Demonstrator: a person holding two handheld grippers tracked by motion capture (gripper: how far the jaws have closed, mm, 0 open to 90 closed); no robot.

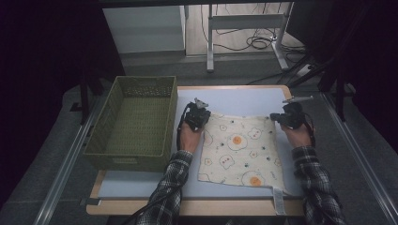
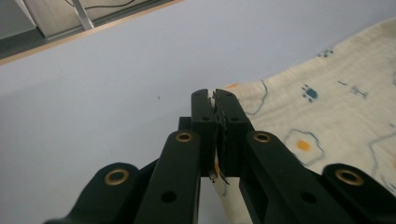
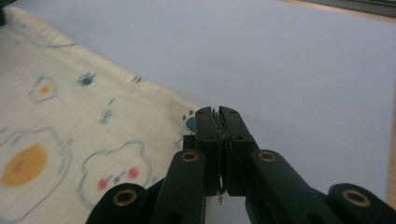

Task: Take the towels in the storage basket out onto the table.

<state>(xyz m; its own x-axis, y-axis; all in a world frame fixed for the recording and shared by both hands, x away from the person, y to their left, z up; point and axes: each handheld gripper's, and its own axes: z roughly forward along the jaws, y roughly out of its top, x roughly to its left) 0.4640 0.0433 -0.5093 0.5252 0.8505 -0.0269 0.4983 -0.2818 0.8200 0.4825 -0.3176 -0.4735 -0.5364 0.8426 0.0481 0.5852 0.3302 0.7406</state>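
A cream cloth [image 1: 241, 152] printed with fried eggs and paw marks lies spread on the pale blue table top [image 1: 244, 101]. My left gripper [image 1: 199, 116] is at the cloth's far left corner. In the left gripper view the gripper [image 2: 215, 95] is shut with the edge of the cloth [image 2: 327, 126] pinched between its jaws. My right gripper [image 1: 287, 117] is at the far right corner. In the right gripper view the gripper [image 3: 216, 112] is shut on the corner of the cloth [image 3: 70, 130].
A green woven basket [image 1: 136, 123], with nothing in it, stands to the left of the cloth, close beside my left hand. The table's wooden edge [image 1: 197, 206] runs along the front. Metal table legs and cables [image 1: 248, 40] stand on the floor beyond the table.
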